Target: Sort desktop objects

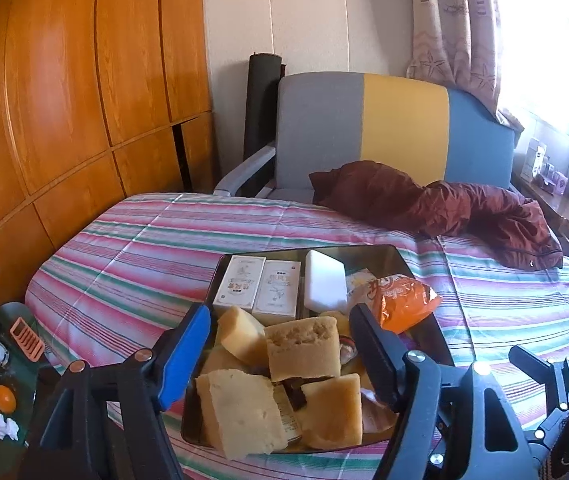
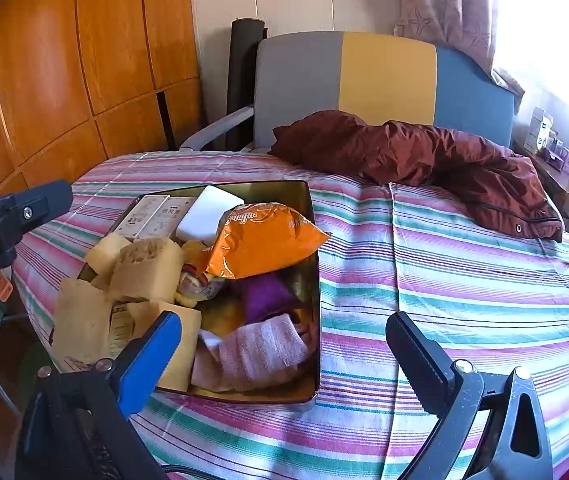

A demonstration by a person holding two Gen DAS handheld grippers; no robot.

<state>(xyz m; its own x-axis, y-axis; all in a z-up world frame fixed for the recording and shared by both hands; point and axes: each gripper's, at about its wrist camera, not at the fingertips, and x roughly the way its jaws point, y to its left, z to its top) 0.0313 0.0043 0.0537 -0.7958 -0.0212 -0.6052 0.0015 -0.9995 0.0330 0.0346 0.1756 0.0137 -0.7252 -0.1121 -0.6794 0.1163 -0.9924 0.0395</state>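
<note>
Sorting looks nearly done, judging from the layout: everything small is already in the metal tray [image 2: 313,240] on the striped bedspread [image 2: 444,280]. Yellow sponge blocks [image 1: 302,346] are piled at the near-left, two cream boxes [image 1: 258,286] and a white bar [image 1: 324,282] sit along the far side, the orange snack bag [image 2: 262,240] lies on top and hangs over the right rim, and a purple cloth [image 2: 264,292] and a pink towel [image 2: 260,350] fill the near-right. Left gripper [image 1: 284,354] hovers over the sponge pile, jaws apart, nothing clamped. Right gripper [image 2: 284,356] is also apart and empty, over the tray's near-right corner. No loose items on the spread except a maroon jacket [image 2: 424,156] and something red at the far right edge, too cropped to identify. What's left is probably tidying the bag into the tray, if anything.
</note>
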